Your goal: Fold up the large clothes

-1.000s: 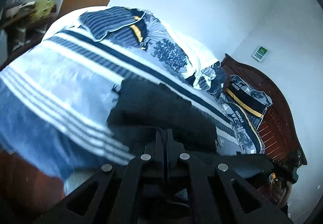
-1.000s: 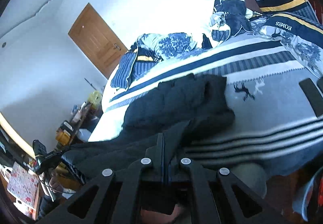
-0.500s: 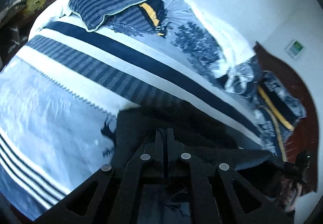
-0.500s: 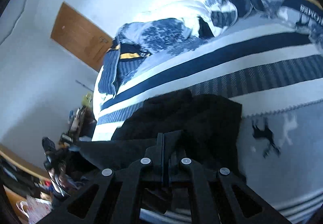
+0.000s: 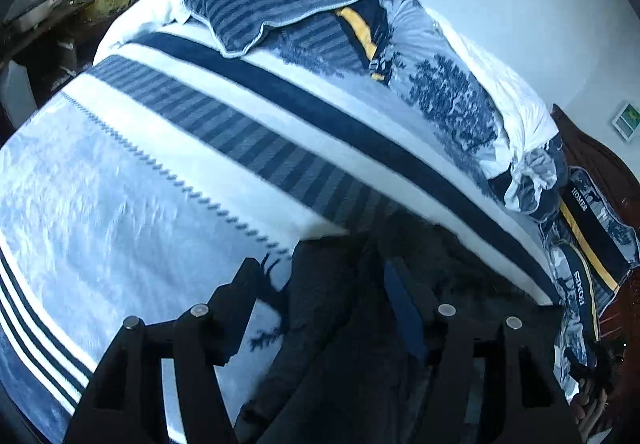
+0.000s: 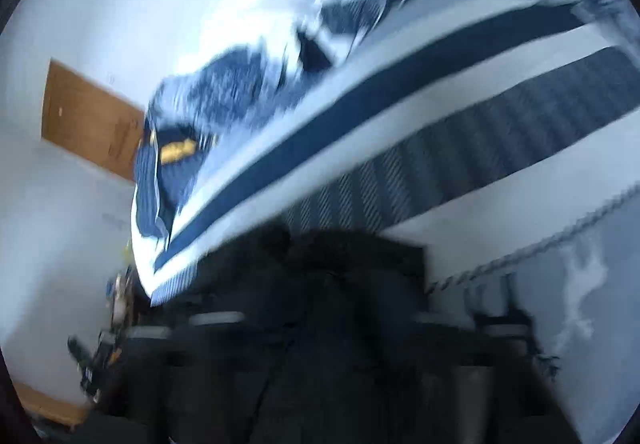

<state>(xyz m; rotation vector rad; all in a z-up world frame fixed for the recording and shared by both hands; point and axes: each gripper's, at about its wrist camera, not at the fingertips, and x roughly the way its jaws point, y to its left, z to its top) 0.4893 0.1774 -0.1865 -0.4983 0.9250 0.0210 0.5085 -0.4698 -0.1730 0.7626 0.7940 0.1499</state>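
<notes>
A large black garment [image 5: 340, 324] lies on the blue and white striped bedspread [image 5: 140, 172]. My left gripper [image 5: 324, 280] is open, its fingers [image 5: 240, 292] spread on either side of the garment's edge, just above the bed. In the blurred right wrist view the black garment [image 6: 340, 284] fills the lower middle. My right gripper [image 6: 348, 318] appears open over the garment, its fingers [image 6: 500, 320] set wide apart. The striped bedspread also shows in the right wrist view [image 6: 460, 148].
A crumpled duvet and striped pillow [image 5: 280, 4] lie at the bed's far side. More pillows [image 5: 588, 236] lean on the wooden headboard at right. A wooden door [image 6: 88, 116] and a cluttered side table [image 5: 60, 4] stand beyond the bed.
Both grippers were shut on the black garment and carried it forward over the bed. Now both stand open and the garment lies on the bedspread.
</notes>
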